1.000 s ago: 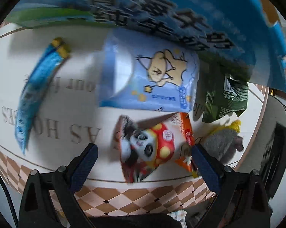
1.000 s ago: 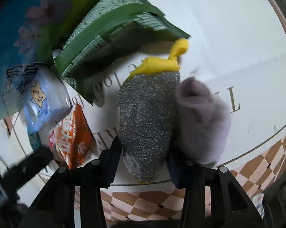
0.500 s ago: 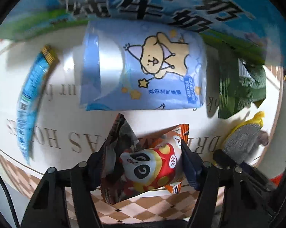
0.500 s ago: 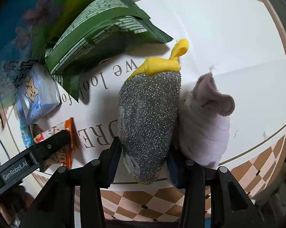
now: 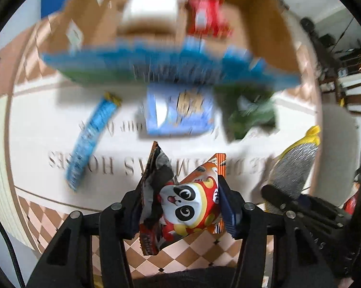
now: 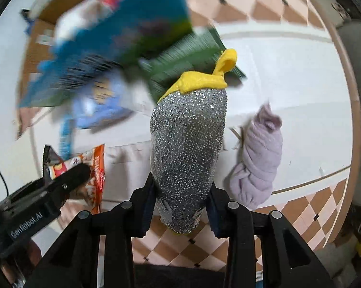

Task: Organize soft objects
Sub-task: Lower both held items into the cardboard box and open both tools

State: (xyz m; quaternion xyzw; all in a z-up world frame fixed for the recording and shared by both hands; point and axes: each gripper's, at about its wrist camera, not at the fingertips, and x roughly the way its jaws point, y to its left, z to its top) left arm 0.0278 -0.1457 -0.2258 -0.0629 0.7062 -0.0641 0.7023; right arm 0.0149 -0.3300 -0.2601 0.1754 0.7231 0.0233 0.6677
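Fingers of your left claw [image 5: 180, 212] pinch the panda snack bag [image 5: 189, 206], crumpling it between them. Your right claw [image 6: 180, 207] clamps the glittery scrubber [image 6: 187, 148]; a lilac cloth [image 6: 258, 160] lies just right of it. Ahead sit a blue pouch [image 5: 178, 112], green packet [image 5: 250, 115] and cardboard box [image 5: 264, 19].

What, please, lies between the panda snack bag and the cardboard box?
The blue bear-print pack lies between the panda snack bag and the cardboard box, in the left wrist view.
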